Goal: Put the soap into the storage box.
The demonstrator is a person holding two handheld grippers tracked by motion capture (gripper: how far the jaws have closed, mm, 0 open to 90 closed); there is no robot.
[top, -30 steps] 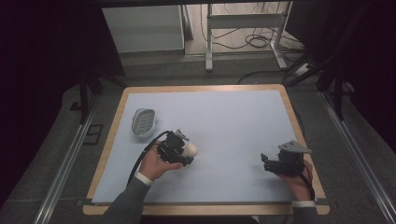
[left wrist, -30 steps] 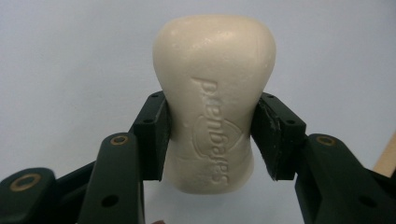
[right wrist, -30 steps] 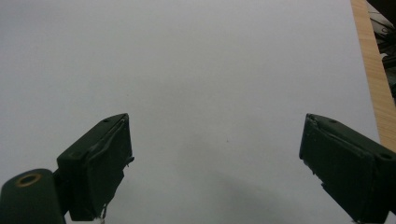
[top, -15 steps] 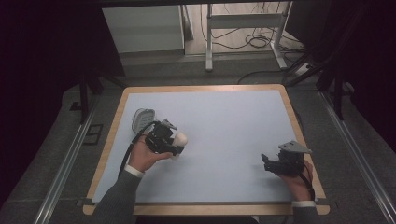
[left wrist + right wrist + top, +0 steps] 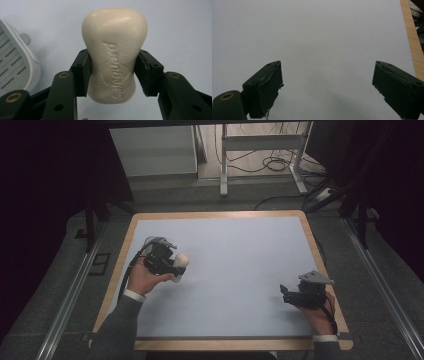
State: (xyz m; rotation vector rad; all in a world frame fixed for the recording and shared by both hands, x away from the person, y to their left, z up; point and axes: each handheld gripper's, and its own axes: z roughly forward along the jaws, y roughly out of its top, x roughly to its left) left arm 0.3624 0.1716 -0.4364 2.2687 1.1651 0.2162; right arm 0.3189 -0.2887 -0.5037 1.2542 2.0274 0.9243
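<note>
Your left gripper [image 5: 113, 75] clamps soap bar [image 5: 115, 52] at its waist, now carried up-left from mid-table to just beside grey soap dish [image 5: 15, 65]. Likely placing soap in dish next. Your right gripper [image 5: 327, 92] idle near table's [image 5: 210, 320] right edge, jaws wide apart, holding nothing.

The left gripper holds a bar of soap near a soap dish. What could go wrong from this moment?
1. The soap bar is pinched by the left gripper only at its narrow waist, with most of its bulk beyond the jaws. Soap is smooth, so it might slip or twist out.
2. The soap dish lies off to one side of the jaws, not under the soap. A release here would likely drop it on the table.
</note>
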